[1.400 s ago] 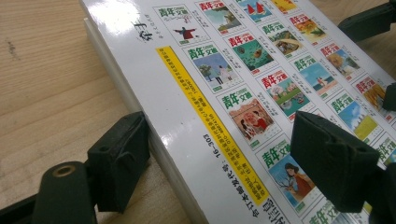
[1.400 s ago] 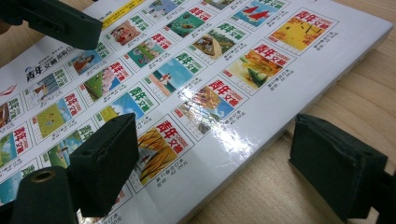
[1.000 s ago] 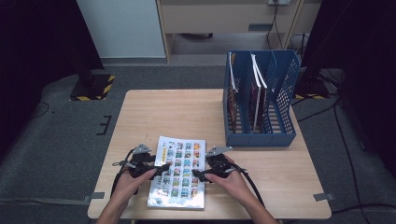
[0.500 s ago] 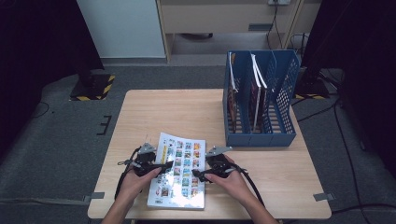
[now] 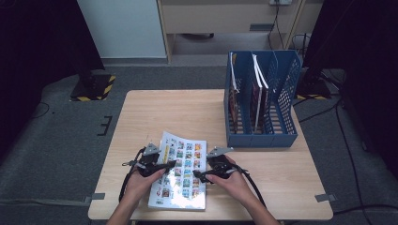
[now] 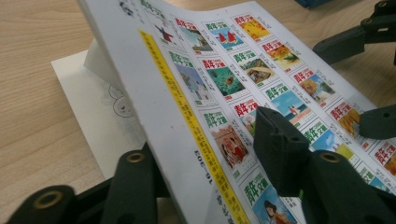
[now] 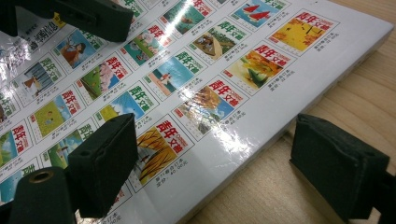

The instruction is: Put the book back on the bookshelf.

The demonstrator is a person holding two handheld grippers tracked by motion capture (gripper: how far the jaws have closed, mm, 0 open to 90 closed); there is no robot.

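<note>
The left tool [image 5: 170, 164] reaches in at the left edge of a magazine [image 5: 180, 178] that lies on the desk [image 5: 187, 110] close to the person. Its jaws have just been closing and now pinch the raised front cover [image 6: 196, 93]: one jaw sits under the lifted sheet, the other on its printed face, and the cover bends up off the white inner page [image 6: 100, 116] below.

The right tool [image 5: 197, 177] hovers at the magazine's right edge, its jaws spread wide. In the right gripper view one jaw rests over the glossy cover [image 7: 187, 93] and the other stands beyond the edge, over bare wood [image 7: 327, 107], gripping nothing.

Beyond the right tool, well apart from the magazine, a blue file rack [image 5: 281, 136] stands on the desk with a few magazines upright inside.
</note>
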